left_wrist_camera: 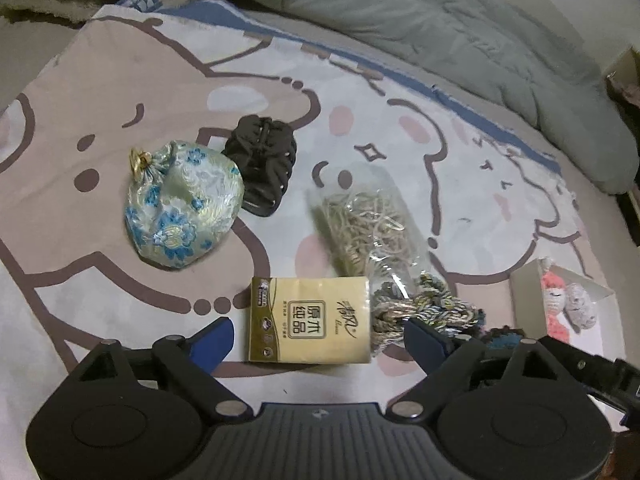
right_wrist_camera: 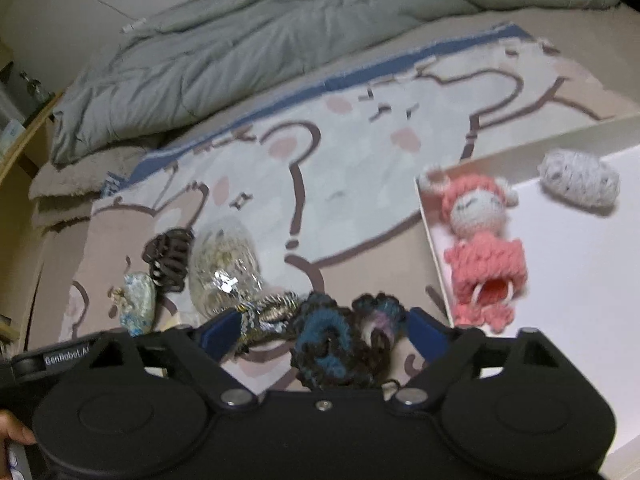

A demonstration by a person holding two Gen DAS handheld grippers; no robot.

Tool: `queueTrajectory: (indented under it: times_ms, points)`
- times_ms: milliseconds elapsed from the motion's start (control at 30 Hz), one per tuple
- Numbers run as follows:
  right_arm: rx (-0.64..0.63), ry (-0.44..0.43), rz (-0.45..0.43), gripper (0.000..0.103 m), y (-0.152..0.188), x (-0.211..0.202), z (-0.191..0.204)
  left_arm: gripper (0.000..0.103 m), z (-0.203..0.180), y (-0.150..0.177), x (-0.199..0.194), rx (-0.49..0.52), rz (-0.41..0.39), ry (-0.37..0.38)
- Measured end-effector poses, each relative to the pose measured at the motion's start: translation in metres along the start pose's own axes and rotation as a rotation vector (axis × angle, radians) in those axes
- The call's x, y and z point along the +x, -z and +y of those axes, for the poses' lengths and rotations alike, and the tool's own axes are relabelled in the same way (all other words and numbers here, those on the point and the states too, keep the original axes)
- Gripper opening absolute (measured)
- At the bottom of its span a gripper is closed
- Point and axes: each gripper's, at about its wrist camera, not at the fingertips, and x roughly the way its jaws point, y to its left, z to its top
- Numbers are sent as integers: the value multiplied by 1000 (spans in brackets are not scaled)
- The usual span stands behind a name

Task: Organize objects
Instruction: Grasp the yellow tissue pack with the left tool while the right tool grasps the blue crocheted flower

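The dark blue yarn scrunchie [right_wrist_camera: 332,344] lies on the bed blanket [right_wrist_camera: 360,168], between the wide-open fingers of the right tool [right_wrist_camera: 320,334], just left of the white box [right_wrist_camera: 580,280] holding a pink doll [right_wrist_camera: 480,256]. The left tool [left_wrist_camera: 320,340], also wide, hovers over a tissue pack [left_wrist_camera: 310,318]. Closing now risks snagging the neighbouring braided cord [right_wrist_camera: 272,310], which touches the scrunchie.

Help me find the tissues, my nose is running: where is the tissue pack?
In the left wrist view, the tissue pack lies on the blanket between the left gripper's open jaws, below the floral pouch.
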Motion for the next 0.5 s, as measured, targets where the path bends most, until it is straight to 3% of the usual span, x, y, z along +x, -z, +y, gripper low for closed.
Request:
queueTrajectory:
  times_ms: [200,367,500]
  points:
    - [0,-5,68,83,7,20,4,86,4,-2,22,-2,52,-26]
    - [-32,52,108,77,16,39,6,84,7,-2,36,-32,73,-21]
    - [-82,91,116,77,21,49,10,74,7,-1,40,-38,64,-21]
